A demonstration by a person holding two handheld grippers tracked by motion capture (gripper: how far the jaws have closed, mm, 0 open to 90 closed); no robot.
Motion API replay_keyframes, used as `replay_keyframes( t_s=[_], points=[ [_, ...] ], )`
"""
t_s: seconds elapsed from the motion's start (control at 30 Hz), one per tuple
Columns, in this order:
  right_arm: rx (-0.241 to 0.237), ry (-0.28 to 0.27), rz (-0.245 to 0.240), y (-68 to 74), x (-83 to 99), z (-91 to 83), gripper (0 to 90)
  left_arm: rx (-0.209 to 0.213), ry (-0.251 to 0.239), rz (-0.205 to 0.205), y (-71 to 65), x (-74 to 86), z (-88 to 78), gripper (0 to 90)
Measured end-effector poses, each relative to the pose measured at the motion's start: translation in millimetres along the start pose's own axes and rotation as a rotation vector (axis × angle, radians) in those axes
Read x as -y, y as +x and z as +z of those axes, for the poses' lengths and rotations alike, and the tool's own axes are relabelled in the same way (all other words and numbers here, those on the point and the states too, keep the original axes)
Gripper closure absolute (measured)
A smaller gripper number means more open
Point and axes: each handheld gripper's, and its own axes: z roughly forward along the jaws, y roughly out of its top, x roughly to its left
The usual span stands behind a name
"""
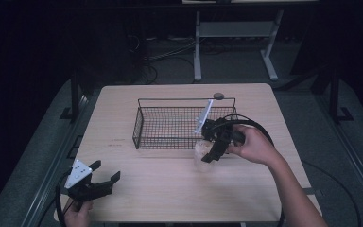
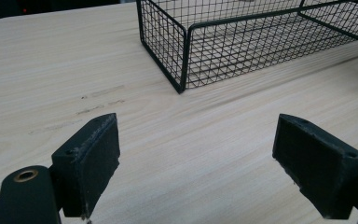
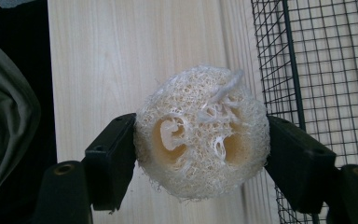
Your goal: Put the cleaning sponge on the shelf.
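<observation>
Item: loofah sponge point(image 3: 200, 137), pale, fibrous, round slice with hollow channels. Location: clamped between the jaws of the right gripper point(image 1: 213, 147), just outside the near right corner of the wire basket point(image 1: 144, 113), over the table point(image 1: 170, 184). Handling, judged: very light, springy, rough enough not to slip; squeezes readily, so grip across the outer rim, gently. Left gripper point(image 1: 105, 174): jaws spread wide, nothing between them, near the table's front left edge.
</observation>
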Motion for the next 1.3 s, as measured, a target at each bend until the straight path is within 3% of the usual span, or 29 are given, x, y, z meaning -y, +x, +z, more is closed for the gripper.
replay_keyframes(
  t_s=[0.73,1.03,1.13,1.3],
  points=[
    [0.013,0.006,0.032,-33.1,-27.2,-17.6,28.1,-0.011,-0.006,0.006,0.0,-0.9,-2.1,13.9],
    [0.027,0.031,0.038,-41.9,-37.8,-19.1,28.1,-0.009,-0.022,-0.019,3.5,-0.8,-5.3,13.9],
    [0.025,0.015,0.041,-46.1,-40.0,-19.5,28.1,-0.007,-0.022,-0.023,3.9,-0.5,-5.0,13.9],
    [0.032,0.022,0.06,-53.0,-40.7,-21.2,28.1,-0.006,-0.014,-0.009,2.0,-0.6,-3.4,13.9]
  ],
)
